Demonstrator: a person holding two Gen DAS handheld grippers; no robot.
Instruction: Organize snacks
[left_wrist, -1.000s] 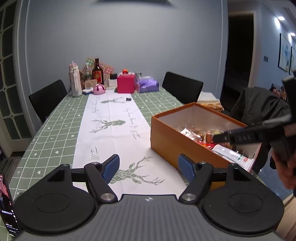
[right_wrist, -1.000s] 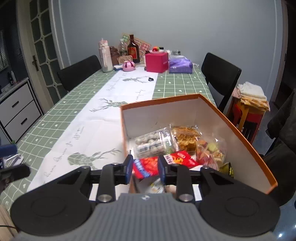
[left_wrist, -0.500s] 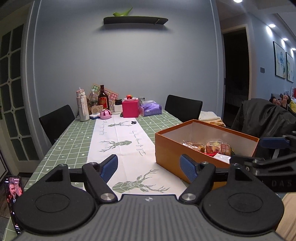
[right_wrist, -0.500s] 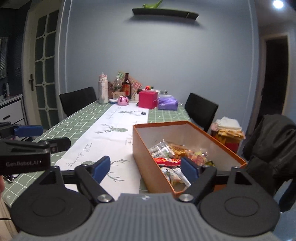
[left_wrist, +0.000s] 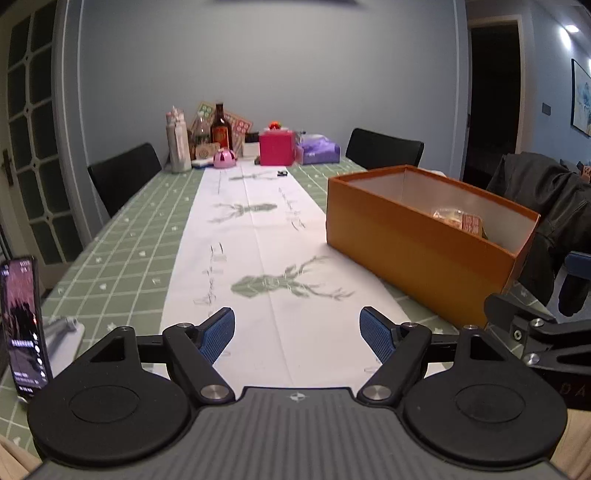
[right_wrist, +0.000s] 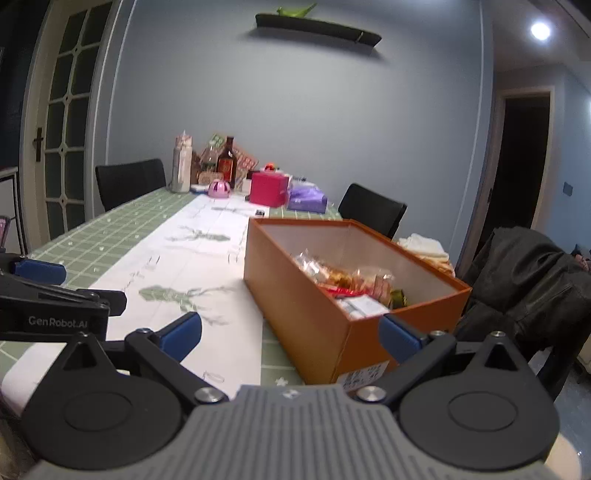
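Orange box (right_wrist: 325, 314) sits on my table (left_wrist: 122, 258), on its right side, with the snacks (right_wrist: 351, 284) lying inside it. My right gripper (right_wrist: 290, 334) has just been opening; it is wide now, holding nothing, the box's near corner in front of it. My left gripper (left_wrist: 297, 334) is wide too, empty, over the white runner (left_wrist: 255, 236).

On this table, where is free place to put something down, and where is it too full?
Free: the white deer-print runner between the orange cardboard box and the green checked tablecloth. Crowded: the far end, around the brown glass bottle and pink cube box, and the snack-filled box.
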